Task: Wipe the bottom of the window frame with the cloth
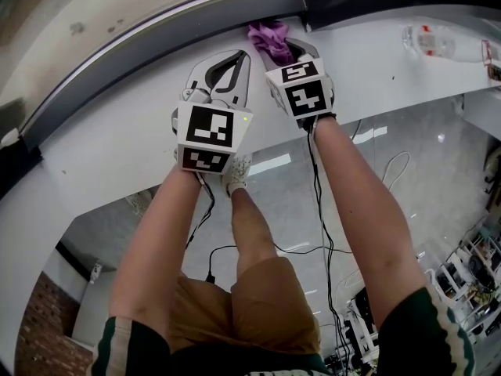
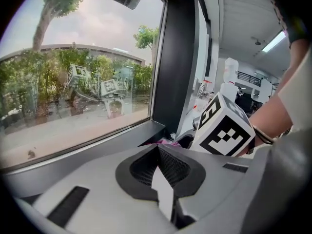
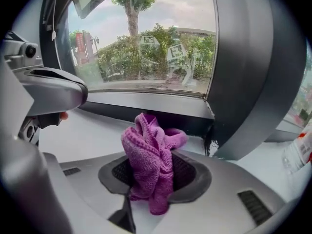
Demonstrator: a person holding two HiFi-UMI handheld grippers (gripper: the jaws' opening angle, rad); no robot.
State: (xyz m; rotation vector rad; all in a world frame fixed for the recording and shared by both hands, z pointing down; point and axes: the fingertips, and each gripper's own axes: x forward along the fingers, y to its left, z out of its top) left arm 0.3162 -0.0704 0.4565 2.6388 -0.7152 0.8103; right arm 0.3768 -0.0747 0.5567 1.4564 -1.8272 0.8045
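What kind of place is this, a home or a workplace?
Probably a workplace, perhaps a lab: a large dark-framed glass window above a white sill, a glossy pale floor crossed by black cables, and cluttered equipment racks.

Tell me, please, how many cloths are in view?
1: the purple cloth, clamped in the jaws of the right gripper, near the bottom of the window frame. No other shows.

The cloth [image 3: 148, 160] is bright purple against the dark grey window frame [image 3: 117, 112] and the white sill [image 1: 109, 143]. The left gripper [image 2: 163, 165] and right gripper [image 3: 155, 172] are pale grey with black ribbed pads. Their marker cubes [image 1: 207, 135] are patterned in black-and-white squares.
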